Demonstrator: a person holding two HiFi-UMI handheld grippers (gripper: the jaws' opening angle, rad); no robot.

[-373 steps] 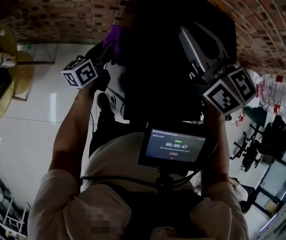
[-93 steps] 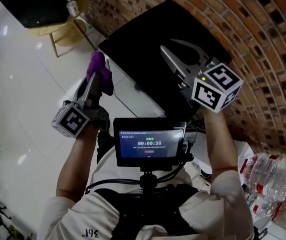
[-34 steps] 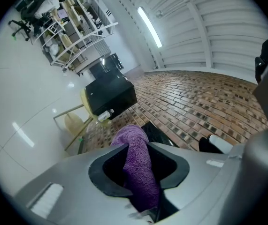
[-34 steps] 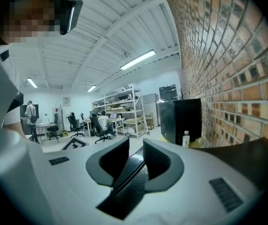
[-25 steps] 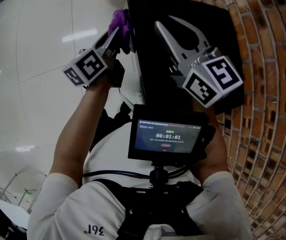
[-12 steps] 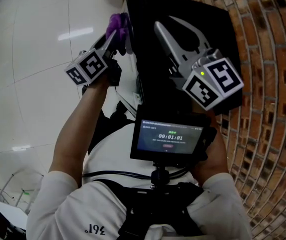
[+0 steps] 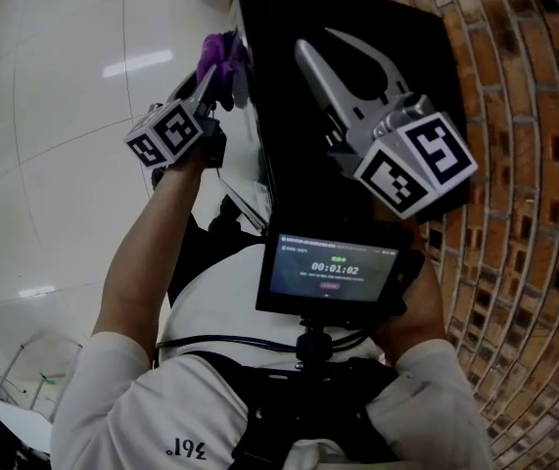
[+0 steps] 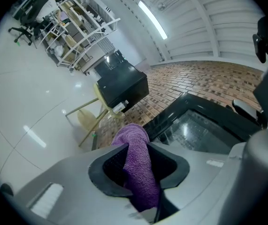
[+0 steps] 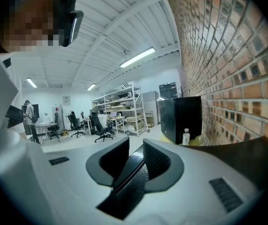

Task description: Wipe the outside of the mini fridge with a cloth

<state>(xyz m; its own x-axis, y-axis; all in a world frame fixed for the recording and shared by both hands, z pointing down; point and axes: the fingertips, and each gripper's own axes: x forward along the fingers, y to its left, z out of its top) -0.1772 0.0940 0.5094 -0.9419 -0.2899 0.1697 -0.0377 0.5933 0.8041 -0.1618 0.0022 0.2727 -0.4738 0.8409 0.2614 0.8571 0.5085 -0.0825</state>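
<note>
Where the pale floor (image 7: 54, 164) meets the black mini fridge (image 7: 269, 27), the left hand-held gripper (image 7: 215, 71) is clamped on a purple cloth (image 7: 224, 55) right at the fridge's left edge. Further right, the right hand-held gripper (image 7: 316, 42) hangs over the fridge top, jaws narrowly apart and empty, near a brick wall (image 7: 524, 164).

A red-brick wall (image 7: 534, 262) runs along one side of a glossy white tiled floor (image 7: 54, 116). Against it stands a round yellow table (image 9: 197, 141) that carries a black box (image 8: 122, 86) and a small white bottle (image 9: 186, 136). Farther off are metal shelving racks (image 8: 72, 27), black office chairs (image 9: 98, 125) and long ceiling lights (image 9: 138, 56).
</note>
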